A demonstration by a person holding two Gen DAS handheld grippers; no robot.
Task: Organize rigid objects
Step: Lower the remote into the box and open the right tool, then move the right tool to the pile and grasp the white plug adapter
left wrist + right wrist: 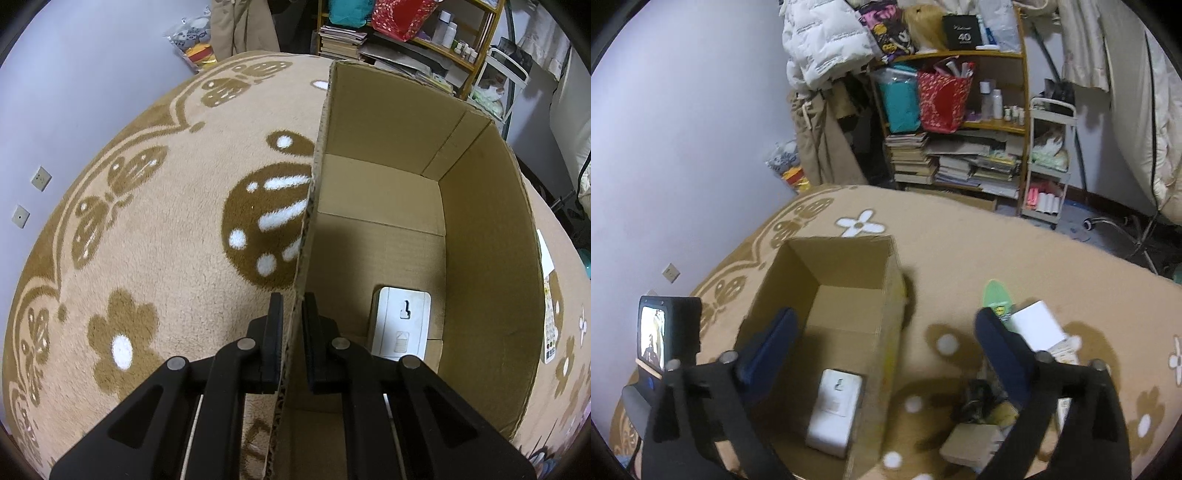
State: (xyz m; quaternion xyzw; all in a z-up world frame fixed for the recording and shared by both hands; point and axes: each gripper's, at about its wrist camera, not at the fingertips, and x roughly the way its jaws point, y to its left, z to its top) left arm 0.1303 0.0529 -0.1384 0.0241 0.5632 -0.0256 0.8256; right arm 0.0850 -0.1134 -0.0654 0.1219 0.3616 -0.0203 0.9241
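An open cardboard box [480, 206] stands on a tan patterned carpet; it also shows in the right wrist view [798, 295]. A white flat device [400, 325] lies on the box floor, also seen from the right wrist [833, 410]. My left gripper [293, 317] is shut on the box's left wall, one finger outside and one inside. My right gripper [886, 328] is open and empty above the box's right wall. A pile of loose items lies to its right: a white box [1038, 325], a green item [995, 295], a brown box [971, 443].
The carpet [177, 229] spreads left of the box. A remote-like card [550, 328] lies right of the box. A cluttered bookshelf [960, 147], a white cart [1049, 162] and hanging clothes stand at the back. The left gripper's camera body [665, 332] shows at left.
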